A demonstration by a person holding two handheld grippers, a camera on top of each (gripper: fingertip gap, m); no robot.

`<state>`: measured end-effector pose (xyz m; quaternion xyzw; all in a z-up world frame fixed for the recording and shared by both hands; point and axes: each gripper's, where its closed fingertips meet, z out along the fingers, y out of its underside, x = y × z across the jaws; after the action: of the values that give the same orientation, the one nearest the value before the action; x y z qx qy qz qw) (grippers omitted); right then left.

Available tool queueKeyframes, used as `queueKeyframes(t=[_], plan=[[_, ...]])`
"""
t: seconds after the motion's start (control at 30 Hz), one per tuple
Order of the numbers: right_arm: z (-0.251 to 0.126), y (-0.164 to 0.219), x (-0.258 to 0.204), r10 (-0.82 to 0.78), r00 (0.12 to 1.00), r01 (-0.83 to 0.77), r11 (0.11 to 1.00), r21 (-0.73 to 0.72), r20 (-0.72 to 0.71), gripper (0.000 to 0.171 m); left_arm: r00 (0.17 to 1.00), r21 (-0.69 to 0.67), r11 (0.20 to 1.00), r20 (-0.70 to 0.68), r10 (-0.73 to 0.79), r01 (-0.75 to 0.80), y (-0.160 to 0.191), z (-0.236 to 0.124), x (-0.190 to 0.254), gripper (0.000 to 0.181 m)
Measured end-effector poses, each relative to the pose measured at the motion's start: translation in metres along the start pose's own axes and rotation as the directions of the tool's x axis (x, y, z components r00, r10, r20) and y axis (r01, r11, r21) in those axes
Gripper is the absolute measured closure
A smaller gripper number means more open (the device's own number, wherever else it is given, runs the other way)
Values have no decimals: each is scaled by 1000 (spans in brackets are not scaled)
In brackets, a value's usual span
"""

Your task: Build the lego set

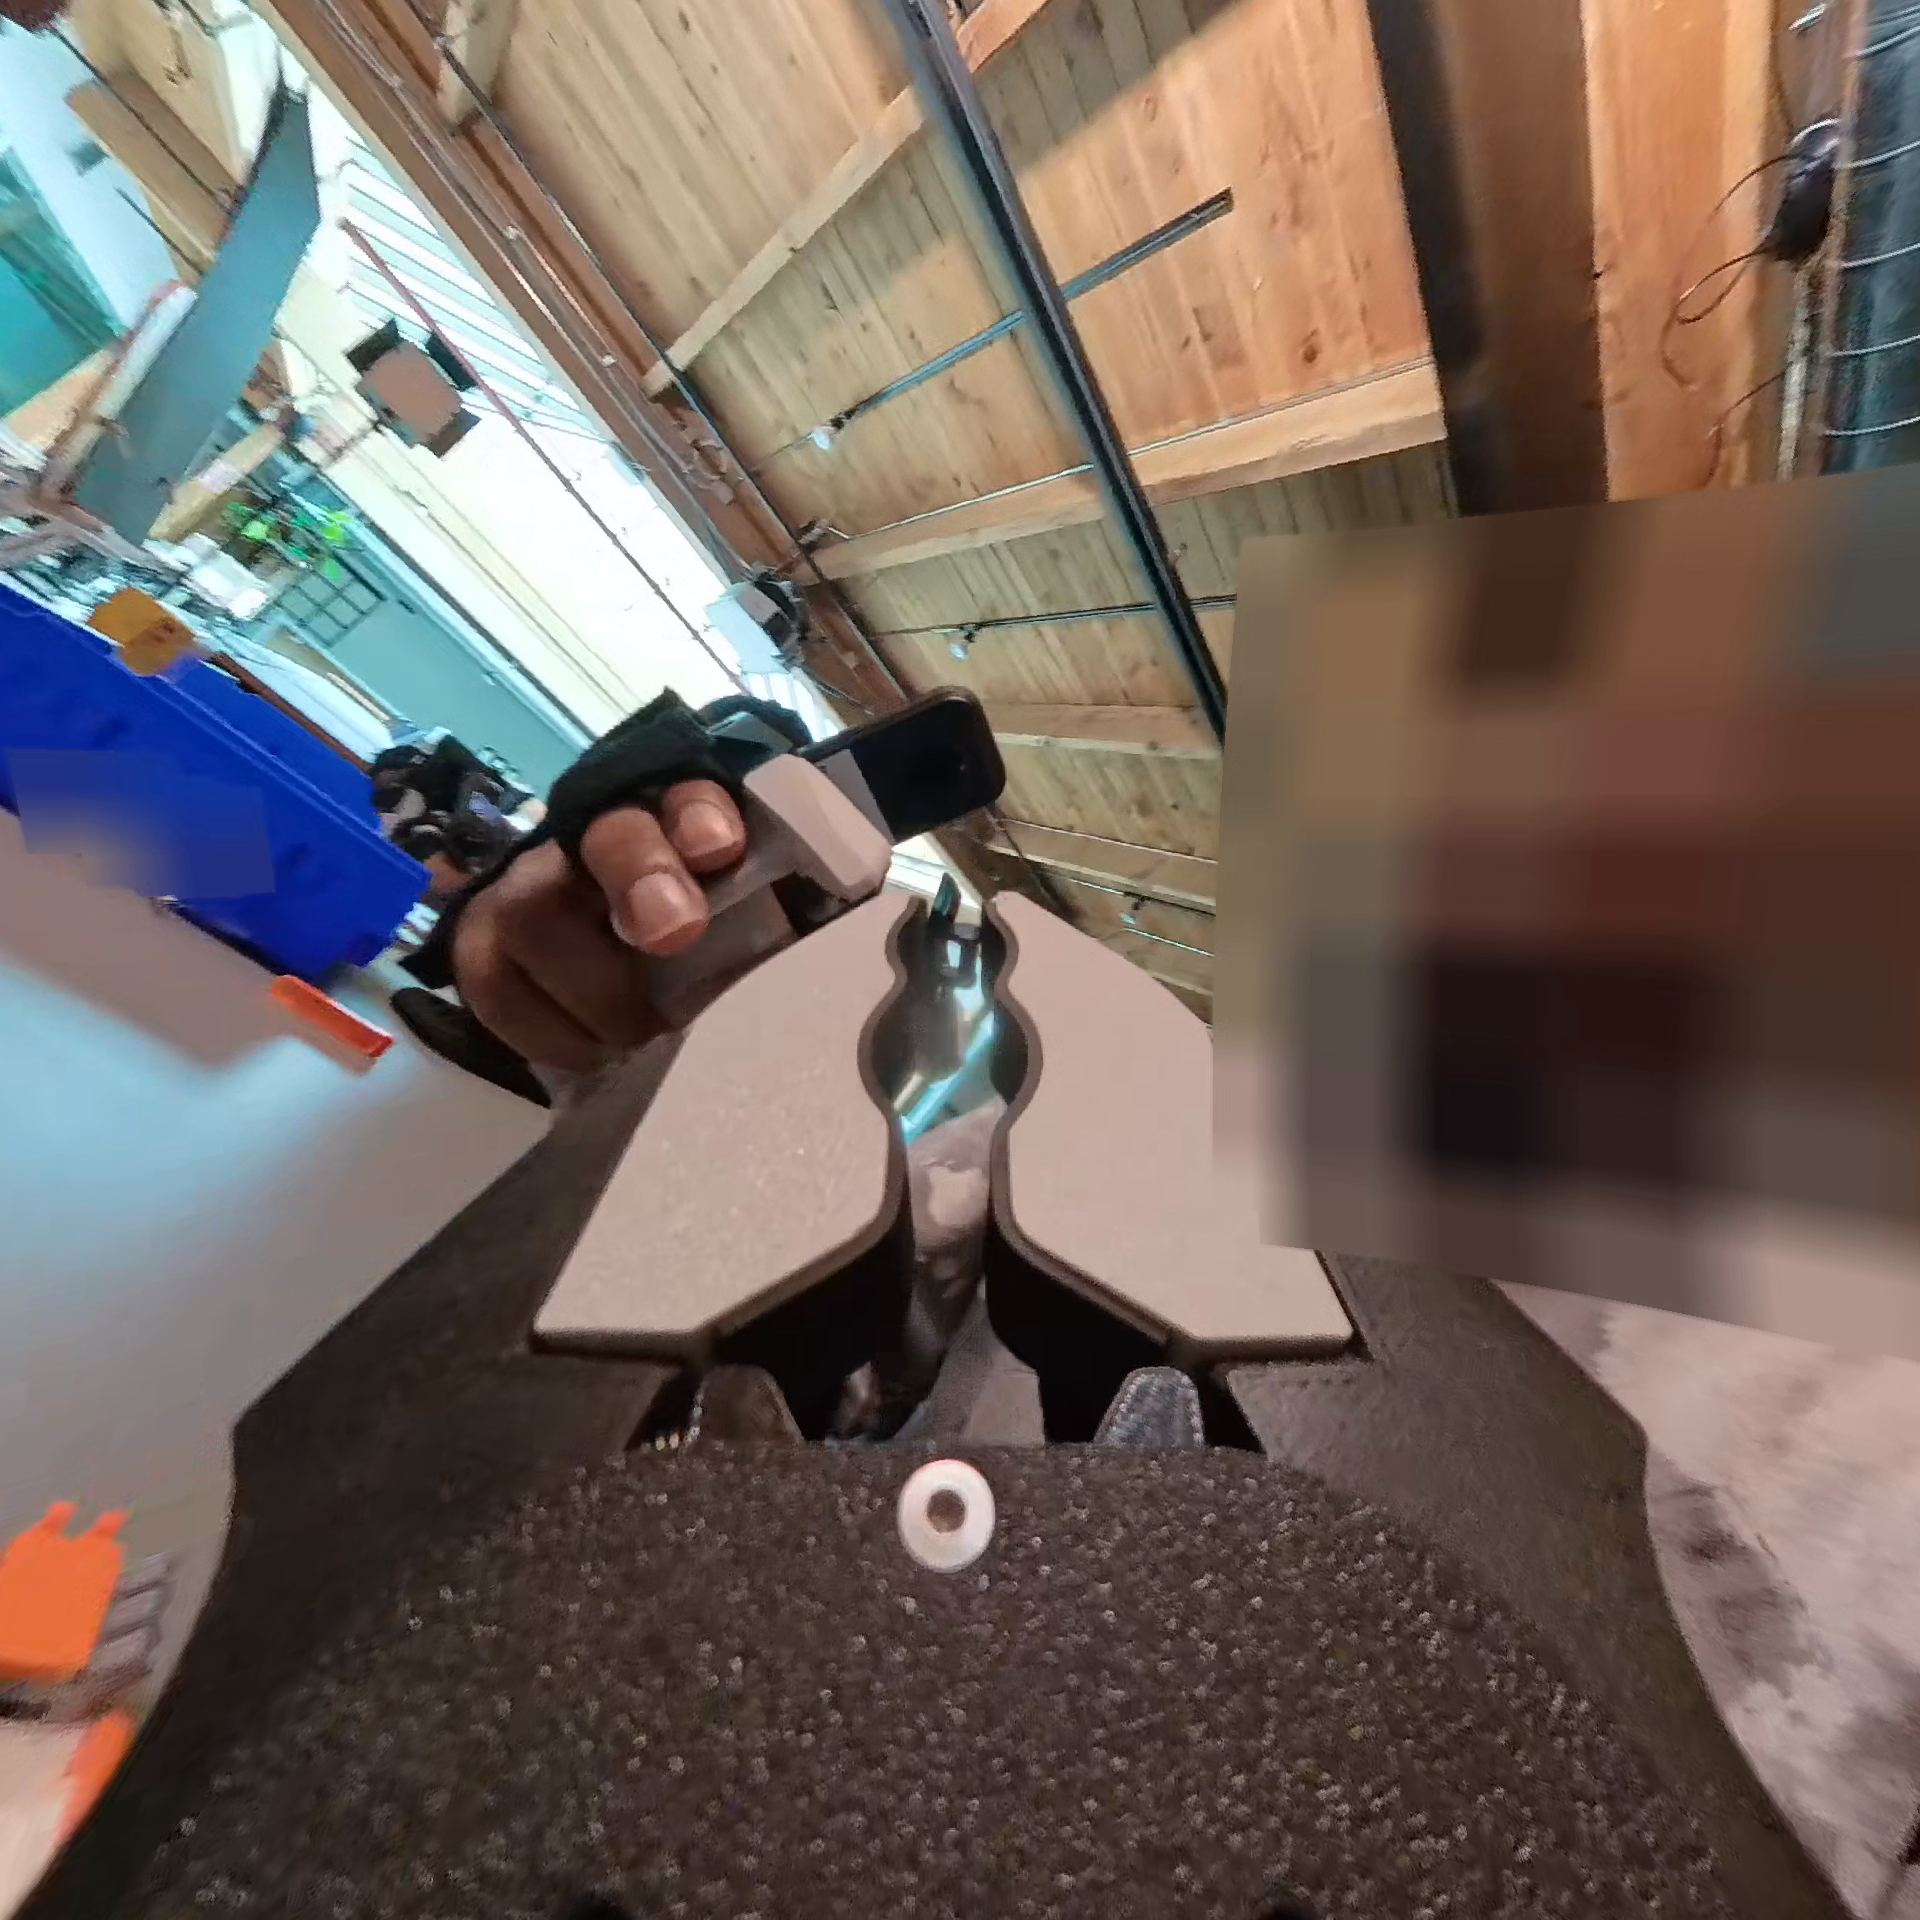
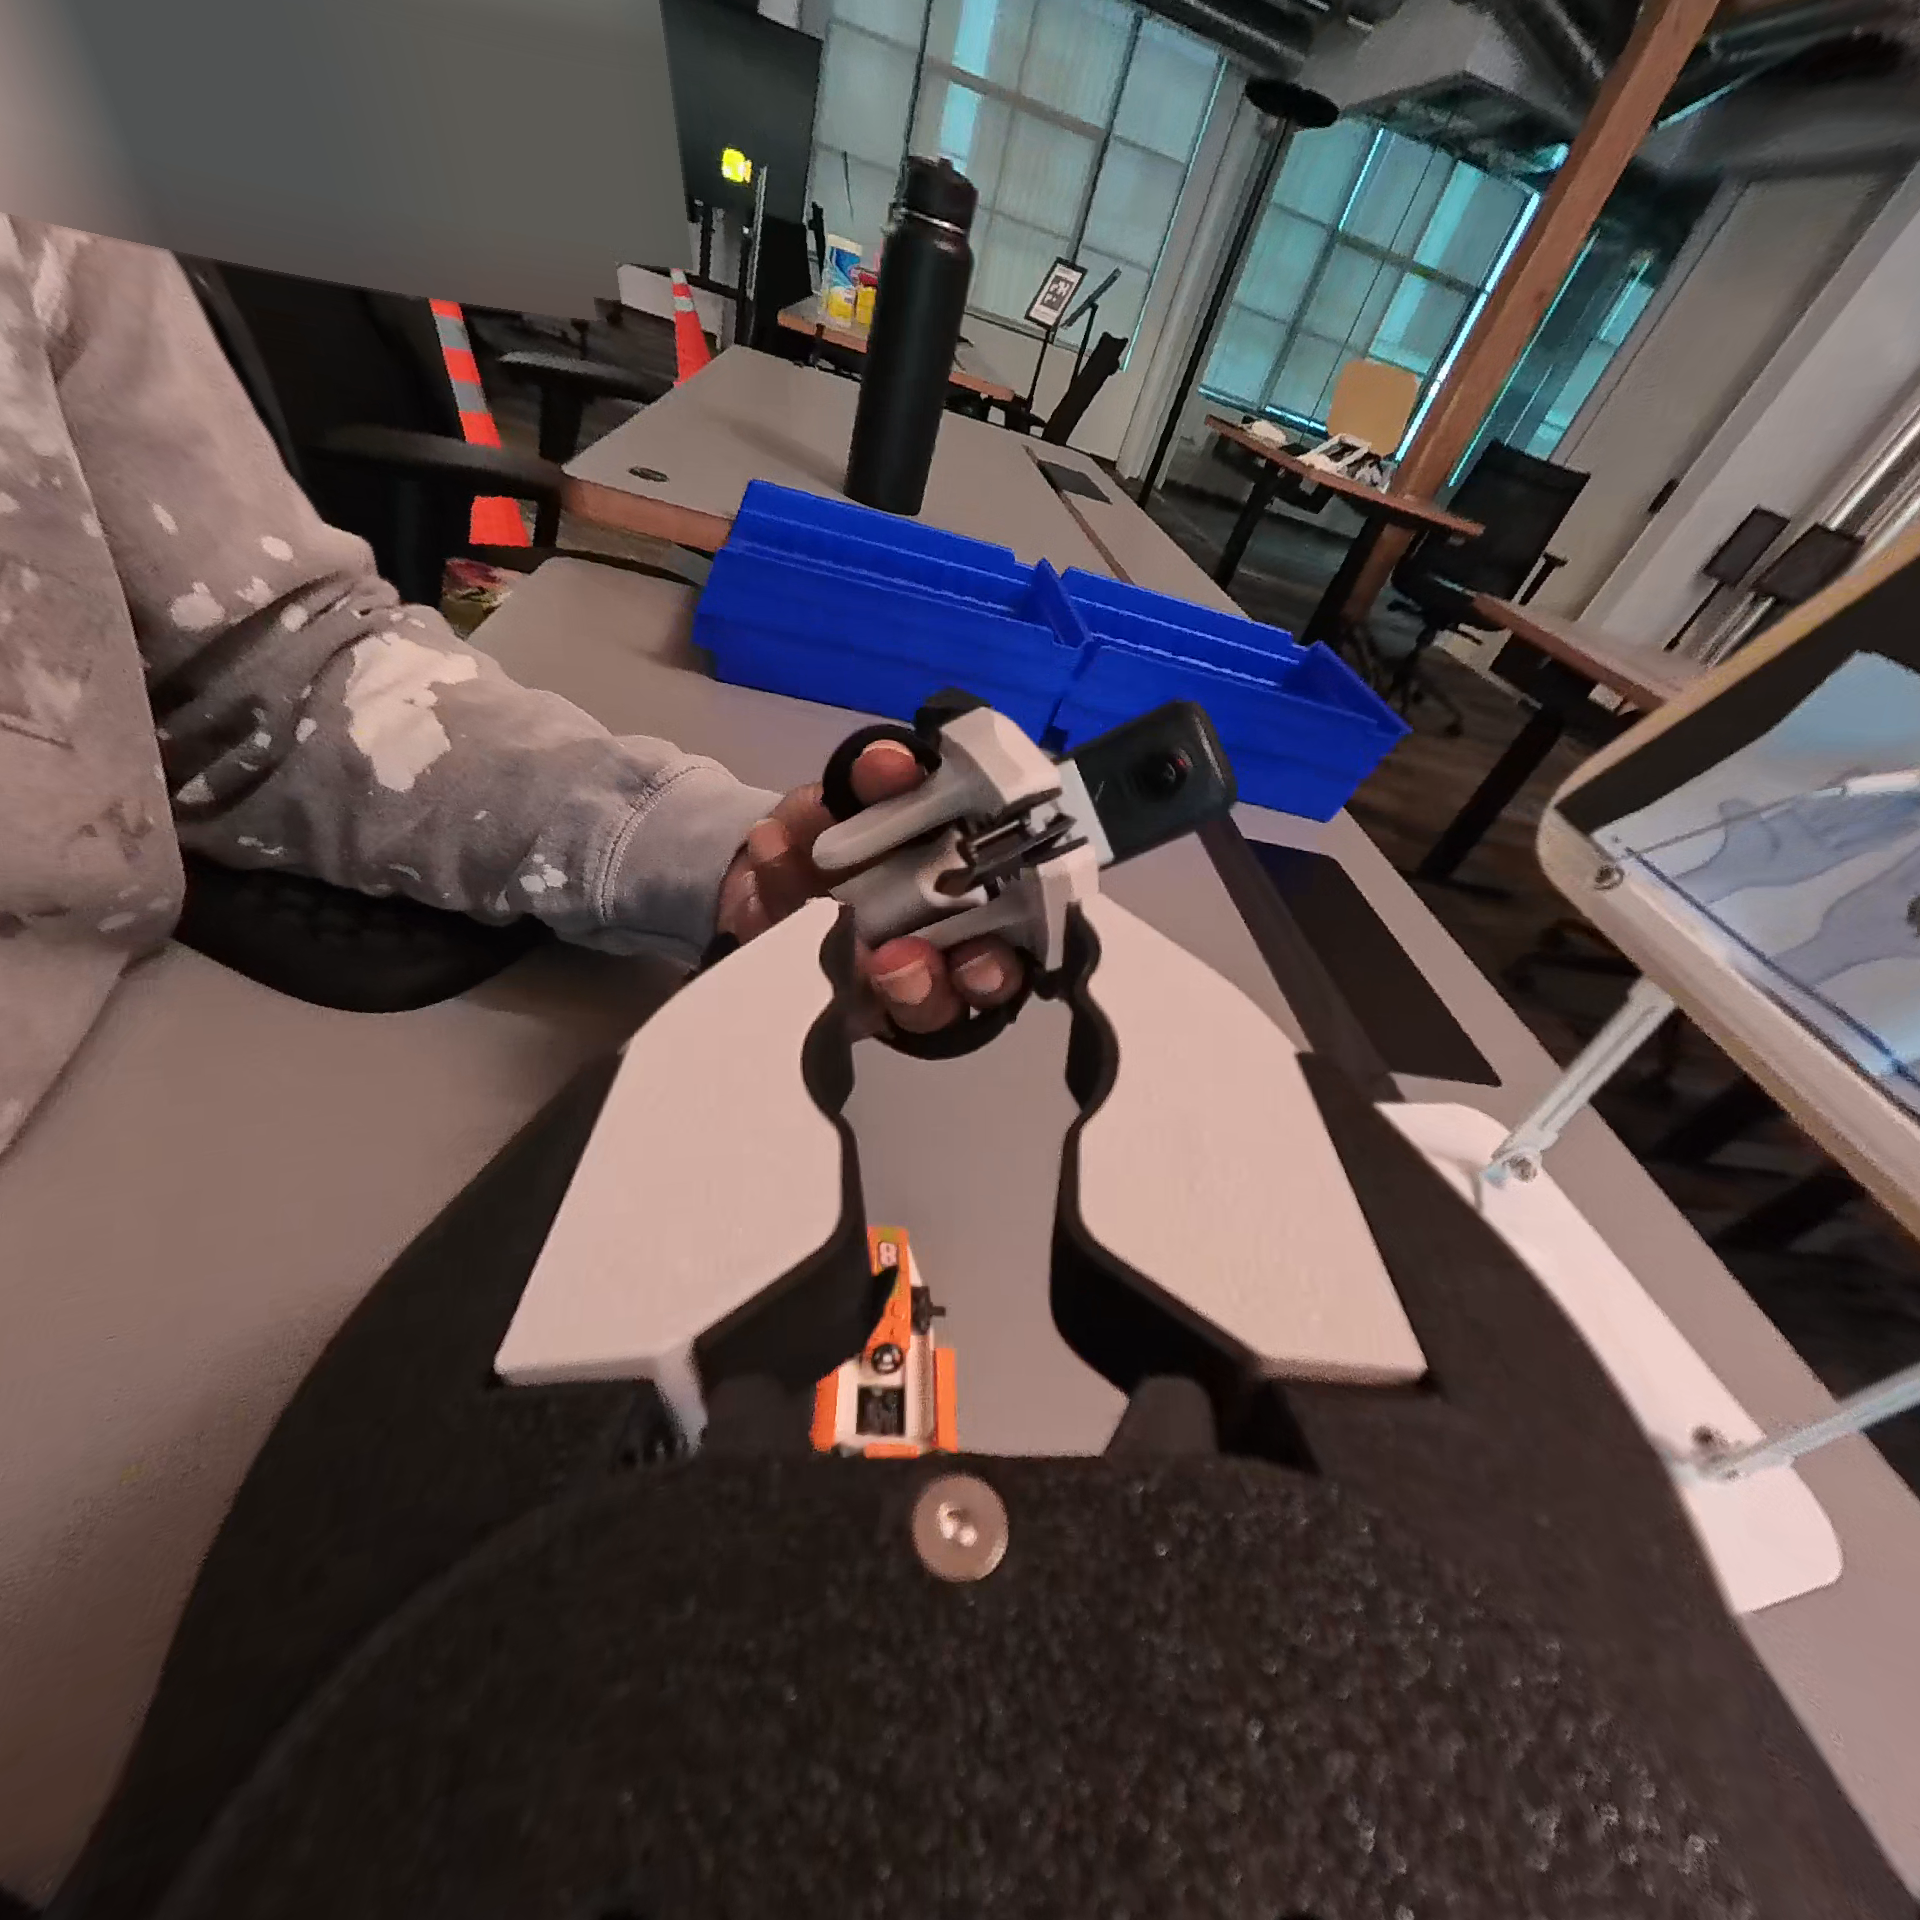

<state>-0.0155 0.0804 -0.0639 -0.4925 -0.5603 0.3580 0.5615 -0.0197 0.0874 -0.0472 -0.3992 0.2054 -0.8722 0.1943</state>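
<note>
An orange and white lego car (image 2: 883, 1351) lies on the grey table (image 2: 312, 1195), low between the bases of my right gripper's fingers. My right gripper (image 2: 951, 966) is open and empty above the table. My left gripper (image 1: 951, 914) is tilted up toward the wooden ceiling, its jaws almost together on a small black lego piece (image 1: 943, 902) at the tips. In the right wrist view the left gripper (image 2: 966, 831) faces me, held in a hand just beyond my right fingertips. The right gripper's body (image 1: 800, 831) shows in the left wrist view. Loose orange pieces (image 1: 332, 1013) lie on the table.
Blue bins (image 2: 1039, 644) stand at the table's far side, with a black bottle (image 2: 914, 332) behind them. A screen on a stand (image 2: 1766, 831) with a white base (image 2: 1621, 1330) is at the right. A person's grey sleeve (image 2: 364, 727) reaches in from the left. More orange parts (image 1: 52, 1590) lie lower left. Left and right tips are no more than a few centimetres apart.
</note>
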Motion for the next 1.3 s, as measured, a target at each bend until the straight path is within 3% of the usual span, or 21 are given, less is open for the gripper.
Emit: queueKeyframes(t=[0.37,0.57,0.77,0.9,1.03,1.3], plan=[[8,-20,-37,-60,987,50,996,70,148,135,979,-201,979,-190,-70,31,42,17,26,172],[9,-24,-40,-133,984,128,991,50,121,139,976,-194,980,-202,-77,37,41,18,29,172],[2,-15,-19,-174,985,174,982,-68,4,140,998,-125,992,42,39,-33,19,10,2,165],[-4,0,-4,-244,967,225,951,-212,-68,139,960,-226,967,225,165,-114,22,8,-14,166],[-1,15,2,-314,946,271,905,-327,-84,139,927,-289,950,310,212,-121,30,11,-25,170],[-3,23,5,-360,929,299,867,-399,-85,139,918,-273,959,354,178,-81,27,6,-32,172]])
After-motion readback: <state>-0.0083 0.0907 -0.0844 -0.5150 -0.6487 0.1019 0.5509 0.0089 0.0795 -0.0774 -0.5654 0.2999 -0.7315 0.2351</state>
